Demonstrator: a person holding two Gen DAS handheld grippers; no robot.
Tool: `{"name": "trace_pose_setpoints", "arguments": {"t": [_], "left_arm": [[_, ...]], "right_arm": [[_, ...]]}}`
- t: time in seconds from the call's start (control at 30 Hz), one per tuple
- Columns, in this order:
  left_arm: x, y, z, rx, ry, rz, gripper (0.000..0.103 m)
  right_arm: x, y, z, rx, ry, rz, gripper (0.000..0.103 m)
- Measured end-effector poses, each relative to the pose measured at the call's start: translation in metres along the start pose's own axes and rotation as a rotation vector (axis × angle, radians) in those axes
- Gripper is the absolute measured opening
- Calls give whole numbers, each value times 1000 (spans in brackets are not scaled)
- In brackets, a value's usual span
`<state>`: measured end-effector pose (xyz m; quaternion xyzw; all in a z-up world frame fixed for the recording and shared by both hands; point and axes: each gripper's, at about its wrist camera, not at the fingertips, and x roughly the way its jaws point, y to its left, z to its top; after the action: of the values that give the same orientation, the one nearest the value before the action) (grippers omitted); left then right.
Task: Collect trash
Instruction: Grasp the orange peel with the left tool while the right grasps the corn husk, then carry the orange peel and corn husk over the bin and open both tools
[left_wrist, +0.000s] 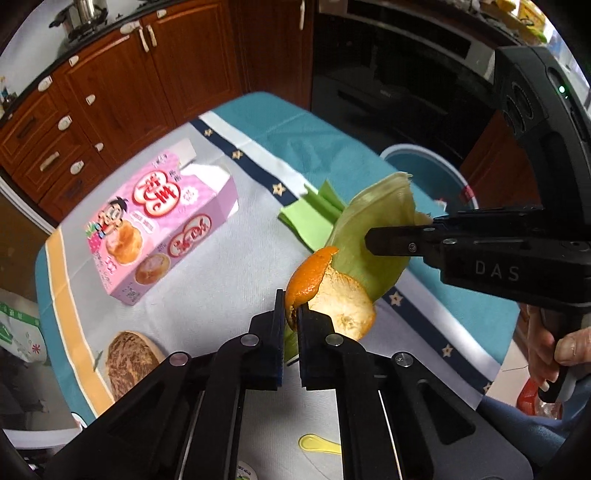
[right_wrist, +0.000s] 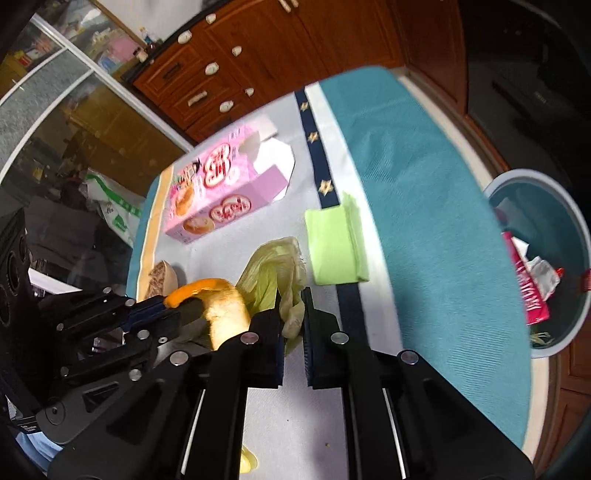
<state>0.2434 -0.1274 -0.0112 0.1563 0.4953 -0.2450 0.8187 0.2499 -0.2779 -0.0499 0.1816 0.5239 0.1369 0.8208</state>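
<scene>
The left claw (left_wrist: 291, 314) is clamped on a curl of orange peel (left_wrist: 328, 295), held up off the bench (left_wrist: 221, 280), and right beside it the right claw (right_wrist: 293, 314) pinches a pale green corn husk (right_wrist: 275, 269) — the two scraps almost touch in the air. Below them on the cloth lie a pink snack box (left_wrist: 155, 221) and a folded green napkin (right_wrist: 334, 247), while the blue bin (right_wrist: 576, 229) — wrappers already in it — stands off the bench's far edge.
</scene>
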Motion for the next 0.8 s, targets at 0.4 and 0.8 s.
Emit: {"name": "trace_pose_setpoints", "arguments": {"t": [0.4, 0.8], "left_arm": [[-49, -48, 30, 32, -121, -2, 6], [-22, -152, 88, 152, -95, -98, 6]], "right_arm": [[-112, -43, 2, 73, -236, -77, 8], [-207, -126, -14, 168, -419, -264, 8]]}}
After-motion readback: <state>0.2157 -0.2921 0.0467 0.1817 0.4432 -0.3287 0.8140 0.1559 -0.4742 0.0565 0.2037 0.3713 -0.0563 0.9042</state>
